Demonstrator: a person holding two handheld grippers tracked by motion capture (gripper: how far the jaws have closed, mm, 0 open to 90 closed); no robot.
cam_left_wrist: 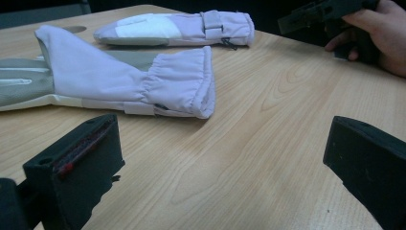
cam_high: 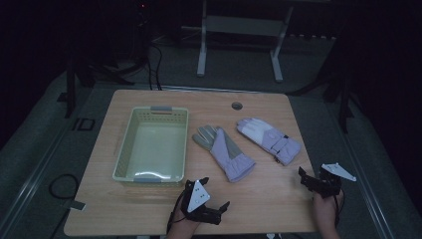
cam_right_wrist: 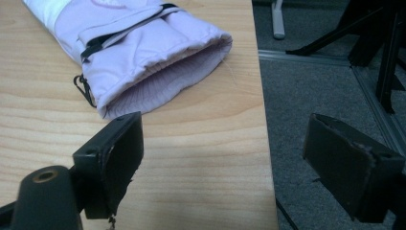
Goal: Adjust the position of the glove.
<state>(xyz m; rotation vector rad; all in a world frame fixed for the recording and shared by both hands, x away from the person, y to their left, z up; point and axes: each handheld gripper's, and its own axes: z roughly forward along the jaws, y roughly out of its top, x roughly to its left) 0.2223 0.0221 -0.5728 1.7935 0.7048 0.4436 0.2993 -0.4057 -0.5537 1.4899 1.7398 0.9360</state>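
Two padded lilac gloves [cam_high: 223,152] [cam_high: 269,139] lie flat on the wood-grain table [cam_high: 259,199] beside a slotted plastic basket [cam_high: 152,144]. Both the left gripper [cam_high: 215,193] and right gripper [cam_high: 304,179] gape, holding nothing.

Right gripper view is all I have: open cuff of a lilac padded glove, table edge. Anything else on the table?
Observer: Yes, a second lilac-and-grey glove lies left of yours, cuff toward the person.
Operator: Any container?
Observer: A pale green slotted plastic basket, empty, stands at the table's left.
Operator: Left gripper busy?
Observer: No. The left gripper is open, holding nothing, facing that second glove's cuff.
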